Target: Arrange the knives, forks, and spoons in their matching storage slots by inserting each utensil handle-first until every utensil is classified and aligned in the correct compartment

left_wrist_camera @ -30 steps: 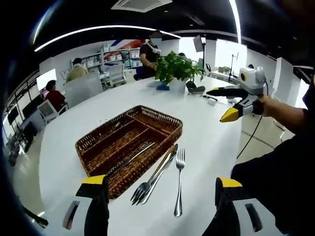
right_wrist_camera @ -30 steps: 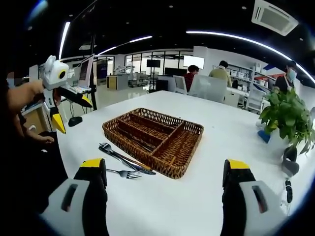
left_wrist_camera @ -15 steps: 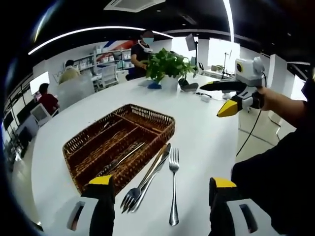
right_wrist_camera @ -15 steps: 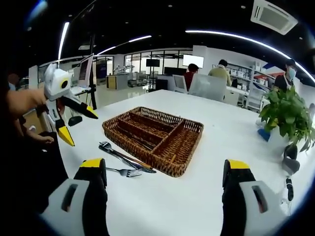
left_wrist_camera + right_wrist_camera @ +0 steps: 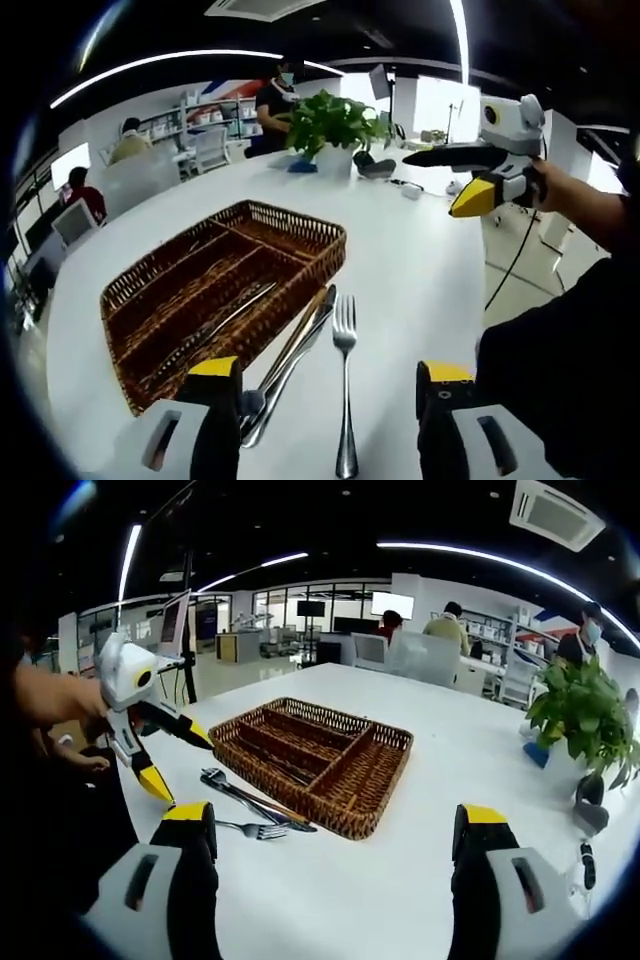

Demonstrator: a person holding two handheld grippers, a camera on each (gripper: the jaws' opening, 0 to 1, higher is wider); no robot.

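A brown wicker tray (image 5: pixel 312 262) with long compartments lies on the white table, and at least one metal utensil (image 5: pixel 218 324) rests in a slot. Beside its near wall lie a lone fork (image 5: pixel 345 372) and a bundle of utensils (image 5: pixel 288 362), one with a wooden handle. My left gripper (image 5: pixel 330 405) hovers open just over these loose pieces. In the right gripper view the tray (image 5: pixel 352 824) sits mid-table, the loose utensils (image 5: pixel 250 806) are at its left, and the left gripper (image 5: pixel 185 762) hangs open near them. My right gripper (image 5: pixel 335 855) is open and empty, and appears as a gripper (image 5: pixel 432 183) held in the air.
A potted plant (image 5: pixel 325 125) (image 5: pixel 585 720) stands at the far end of the table, with small dark items (image 5: pixel 378 165) next to it. Several people sit or stand by desks beyond. A person's sleeve (image 5: pixel 560 350) lies along the table edge.
The left gripper has dropped and moved closer to the loose utensils beside the tray. The right gripper has stayed almost still.
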